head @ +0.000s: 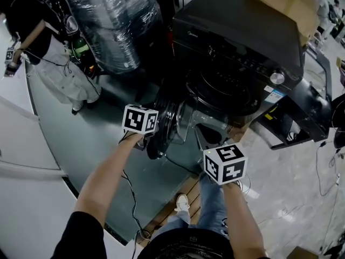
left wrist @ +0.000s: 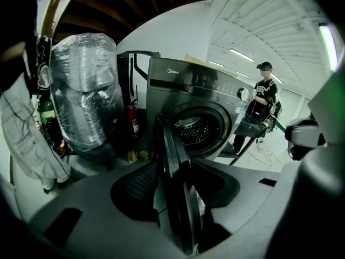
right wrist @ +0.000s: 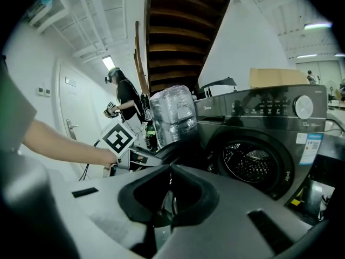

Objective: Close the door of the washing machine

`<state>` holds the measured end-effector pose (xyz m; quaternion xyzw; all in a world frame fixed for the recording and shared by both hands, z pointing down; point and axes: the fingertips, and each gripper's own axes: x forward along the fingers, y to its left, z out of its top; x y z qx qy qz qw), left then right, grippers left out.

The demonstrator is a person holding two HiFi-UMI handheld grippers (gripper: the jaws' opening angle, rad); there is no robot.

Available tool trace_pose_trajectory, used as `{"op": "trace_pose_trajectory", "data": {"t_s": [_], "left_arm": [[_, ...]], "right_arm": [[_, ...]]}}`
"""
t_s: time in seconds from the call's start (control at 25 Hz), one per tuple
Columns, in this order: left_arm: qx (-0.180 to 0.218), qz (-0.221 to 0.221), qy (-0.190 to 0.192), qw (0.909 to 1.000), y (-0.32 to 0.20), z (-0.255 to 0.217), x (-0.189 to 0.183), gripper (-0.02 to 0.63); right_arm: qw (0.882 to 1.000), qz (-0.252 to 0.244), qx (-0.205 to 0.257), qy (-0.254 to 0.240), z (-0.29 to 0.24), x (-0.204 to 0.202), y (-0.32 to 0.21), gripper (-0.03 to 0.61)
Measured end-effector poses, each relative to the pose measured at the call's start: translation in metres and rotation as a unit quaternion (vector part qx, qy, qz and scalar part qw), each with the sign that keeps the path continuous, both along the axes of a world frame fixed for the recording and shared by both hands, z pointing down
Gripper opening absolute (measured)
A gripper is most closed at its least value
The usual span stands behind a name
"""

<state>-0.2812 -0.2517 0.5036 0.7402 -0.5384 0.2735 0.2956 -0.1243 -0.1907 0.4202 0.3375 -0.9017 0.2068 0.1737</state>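
Observation:
The dark front-loading washing machine (head: 237, 31) stands ahead of me with its drum opening (head: 226, 88) uncovered. Its round door (head: 164, 125) hangs open to the left, edge-on to me. My left gripper (head: 150, 138) sits at the door's outer rim. In the left gripper view the door's edge (left wrist: 171, 161) runs between the jaws of the left gripper (left wrist: 175, 198), which are closed on it. My right gripper (right wrist: 168, 206) is lower and to the right, in front of the drum (right wrist: 253, 161). Its jaws are together and hold nothing.
A bulky thing wrapped in plastic film (head: 116, 20) stands left of the machine, with a fire extinguisher (left wrist: 135, 120) beside it. A cardboard box (head: 285, 4) lies on top. One person (head: 32, 26) stands at the far left, another (left wrist: 264, 96) to the right. Cables (head: 132, 198) trail over the floor.

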Motion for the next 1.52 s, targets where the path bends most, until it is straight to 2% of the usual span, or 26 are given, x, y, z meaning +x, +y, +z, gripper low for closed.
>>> {"op": "trace_pose_trajectory", "data": {"t_s": [0.32, 0.52, 0.84, 1.08, 1.28, 1.52], "left_arm": [[0.01, -0.056, 0.022, 0.9981, -0.001, -0.001, 0.032, 0.204], [0.008, -0.085, 0.06, 0.9946, -0.003, -0.003, 0.051, 0.204], [-0.006, -0.107, 0.127, 0.9861, -0.011, 0.0, 0.086, 0.186], [-0.011, -0.129, 0.153, 0.9798, -0.023, 0.003, 0.111, 0.195], [-0.017, -0.162, 0.184, 0.9693, -0.031, 0.004, 0.128, 0.201], [-0.021, -0.181, 0.2, 0.9627, -0.042, 0.008, 0.146, 0.212]], "right_arm": [[0.999, 0.035, -0.006, 0.001, 0.006, 0.028, 0.004, 0.023], [0.999, 0.051, -0.01, 0.001, 0.01, 0.039, 0.008, 0.023], [0.997, 0.077, -0.015, 0.005, 0.02, 0.062, 0.009, 0.023], [0.995, 0.097, -0.023, 0.011, 0.03, 0.086, 0.003, 0.023], [0.993, 0.108, -0.035, 0.019, 0.044, 0.1, 0.0, 0.023], [0.993, 0.107, -0.038, 0.031, 0.06, 0.112, -0.004, 0.024]]}}
